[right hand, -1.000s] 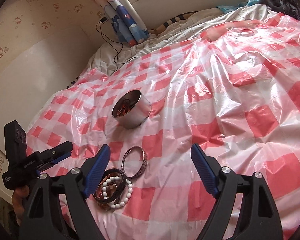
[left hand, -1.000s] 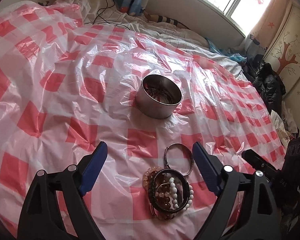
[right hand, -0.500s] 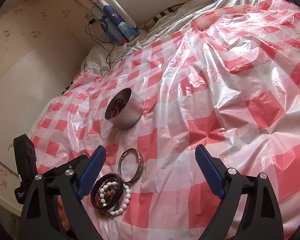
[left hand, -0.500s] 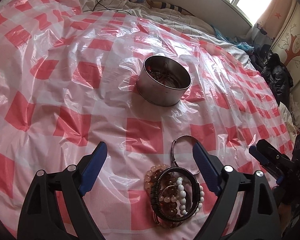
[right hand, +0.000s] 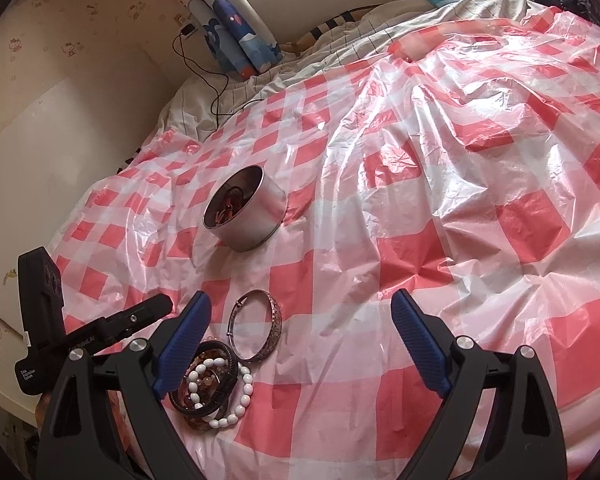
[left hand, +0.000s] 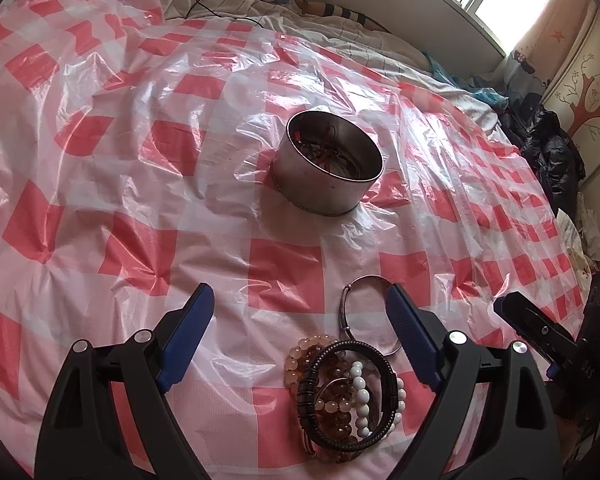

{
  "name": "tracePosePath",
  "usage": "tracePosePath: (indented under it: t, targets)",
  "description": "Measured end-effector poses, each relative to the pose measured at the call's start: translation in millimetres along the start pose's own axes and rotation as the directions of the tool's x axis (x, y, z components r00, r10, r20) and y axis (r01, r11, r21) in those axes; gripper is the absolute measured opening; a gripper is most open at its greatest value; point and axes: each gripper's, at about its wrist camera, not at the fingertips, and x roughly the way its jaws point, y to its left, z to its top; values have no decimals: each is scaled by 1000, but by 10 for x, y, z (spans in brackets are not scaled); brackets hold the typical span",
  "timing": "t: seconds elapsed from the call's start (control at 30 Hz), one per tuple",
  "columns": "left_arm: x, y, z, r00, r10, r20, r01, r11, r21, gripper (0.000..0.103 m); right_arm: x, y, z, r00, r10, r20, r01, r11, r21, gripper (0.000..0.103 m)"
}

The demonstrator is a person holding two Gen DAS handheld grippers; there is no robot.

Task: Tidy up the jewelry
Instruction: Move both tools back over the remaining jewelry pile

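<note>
A round metal tin (left hand: 328,168) with some jewelry inside stands on the red-and-white checked plastic sheet (left hand: 140,208). Nearer to me lies a pile of bracelets (left hand: 344,392): white beads, amber beads and a black braided band. A silver bangle (left hand: 364,312) lies beside the pile, toward the tin. My left gripper (left hand: 298,294) hovers open over the sheet, the pile just below its right finger. My right gripper (right hand: 302,300) is also open and holds nothing. In its view the pile (right hand: 212,384) and bangle (right hand: 258,326) lie by its left finger, with the tin (right hand: 246,212) beyond.
The sheet covers a bed with rumpled white bedding (left hand: 340,36) at the far side. A black cable (right hand: 204,76) runs over the bedding near the wall. Dark clothes (left hand: 548,140) are heaped off the bed's right edge. A blue patterned curtain (right hand: 236,32) hangs at the back.
The left gripper has sunk and tipped toward the sheet, so the tin and bracelets look larger. The right gripper's jaws have spread a little wider. The jewelry has not moved.
</note>
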Motion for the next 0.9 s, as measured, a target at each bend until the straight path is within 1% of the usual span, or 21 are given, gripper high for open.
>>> tracePosePath:
  t: [0.33,0.67,0.8,0.9]
  targets:
    - [51,16,-5,1000,3,-11,-3,1000,-3,84,6,-4,1,1000,-14,2,14,1000,0,89]
    - [40,37,3,1000,1,-5,-1,1000,-5,85,10,9,-1,1000,-18,0,18,1000,-5,89]
    - [-42,139,37,1000,-4,12,5,1000,-9,85,15,4,1,1000,-22,-1,22,1000,-17,90]
    - [-132,285,57,999,4,32,-3,1000,-22,85,3,16,1,1000,-10,4,10,1000,-23,90]
